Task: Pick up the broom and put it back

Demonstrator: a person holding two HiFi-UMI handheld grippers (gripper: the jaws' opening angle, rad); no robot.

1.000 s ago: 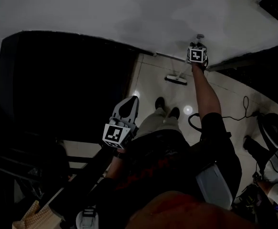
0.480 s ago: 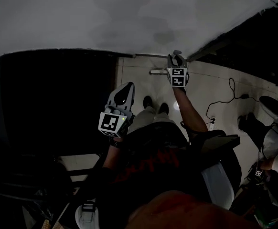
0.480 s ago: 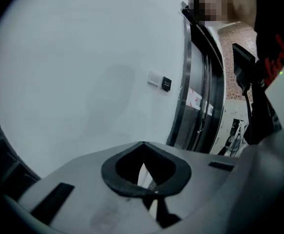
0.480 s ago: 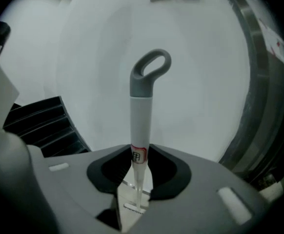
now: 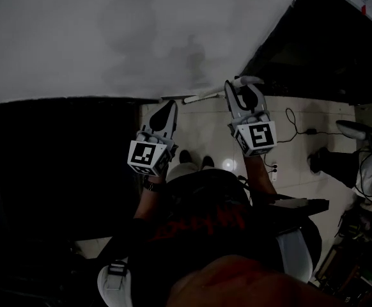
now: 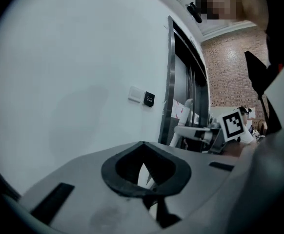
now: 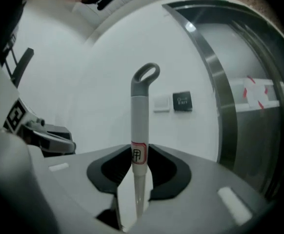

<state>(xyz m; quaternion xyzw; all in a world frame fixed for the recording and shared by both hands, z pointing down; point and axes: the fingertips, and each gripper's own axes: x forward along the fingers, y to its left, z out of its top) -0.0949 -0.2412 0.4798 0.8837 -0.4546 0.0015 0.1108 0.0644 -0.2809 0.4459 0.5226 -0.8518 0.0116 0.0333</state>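
The broom's white handle (image 7: 139,126) stands upright between my right gripper's (image 7: 137,152) jaws, which are shut on it just below a red-edged label. Its grey hanging loop (image 7: 147,74) rises above the jaws against the white wall. In the head view my right gripper (image 5: 242,87) is raised at chest height with the loop (image 5: 250,80) poking out past it. A pale bar, likely the broom's head (image 5: 197,98), lies low at the wall's foot. My left gripper (image 5: 167,107) is held up beside it, jaws shut to a point with nothing in them (image 6: 142,146).
A white wall (image 5: 109,37) is straight ahead, carrying a switch (image 7: 161,103) and a black plate (image 7: 182,100). A steel-framed dark doorway (image 7: 239,106) stands to the right. A cable (image 5: 294,123) lies on the tiled floor. Another person (image 5: 368,171) is at the far right.
My right gripper has come up from near the floor with the broom handle in it. The left gripper has also risen, and both now sit side by side before the wall.
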